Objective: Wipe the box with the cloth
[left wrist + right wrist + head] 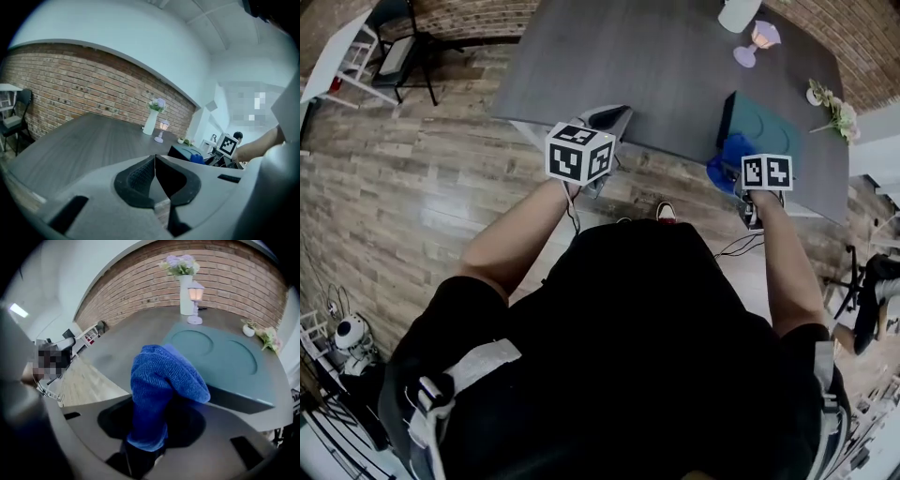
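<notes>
Currently our flat teal box (220,357), its lid marked by two shallow round recesses, lies on the dark grey wooden table (628,66) close to the edge nearest us. The blue towelling cloth (159,380) bunches up against the box's near corner, and we cannot tell whether it already presses on the lid or only overhangs it. Our right gripper (150,446) has its jaws clamped on the cloth's lower end.

From that gripper the box lies straight ahead and a little to the right, with its long axis running away from us toward the brick wall. We judge the wipe has barely begun, and it calls for a push forward along that length. The right hand is plainly the nearer one. Our left gripper (154,176) hovers over the table edge well apart to the left, jaws pressed together with nothing between them.

Beyond the box's far end stand a white vase of flowers (186,275) and a small lilac lamp (195,303). A little potted flower sprig (262,333) sits off its far right. None of these blocks the lid itself.
</notes>
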